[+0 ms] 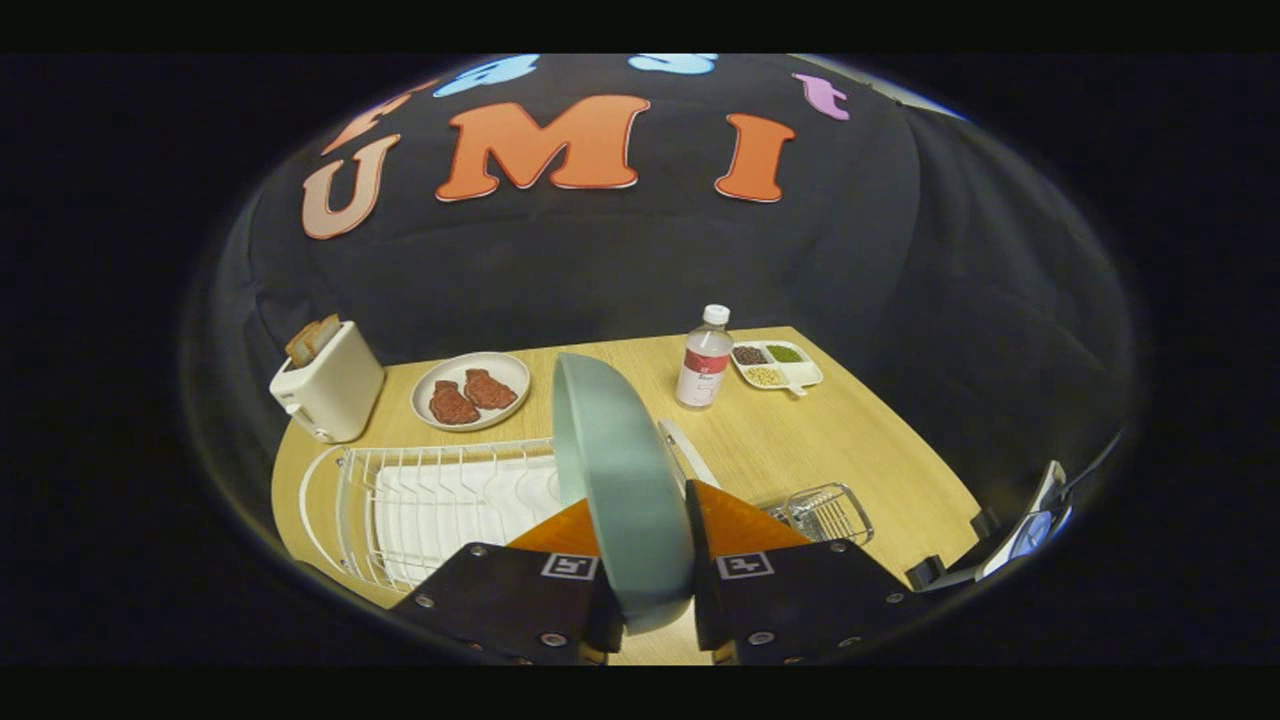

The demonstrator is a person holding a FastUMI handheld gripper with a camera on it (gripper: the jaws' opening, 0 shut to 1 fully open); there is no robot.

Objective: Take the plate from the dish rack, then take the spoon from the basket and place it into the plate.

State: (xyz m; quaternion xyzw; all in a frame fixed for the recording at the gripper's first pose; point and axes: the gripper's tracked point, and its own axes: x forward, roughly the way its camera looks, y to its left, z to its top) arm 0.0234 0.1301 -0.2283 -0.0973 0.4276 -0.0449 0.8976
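The plate stands on edge between the jaws of the gripper, which are clamped on its lower rim, one finger on each face. It is lifted above the dish rack, which sits by the near left edge of the tabletop. Judging from this, the plate is out of the rack and the step in hand is to set it down. To do that well, carry it to a bare patch of the tabletop, tip it flat slowly so it does not slip in the jaws, and release only once it rests. Just right of the plate, beyond the fingers, a small wire basket stands; a pale handle near it may be the spoon. Farther back are a toaster, a dish of meat, a bottle and a snack tray.
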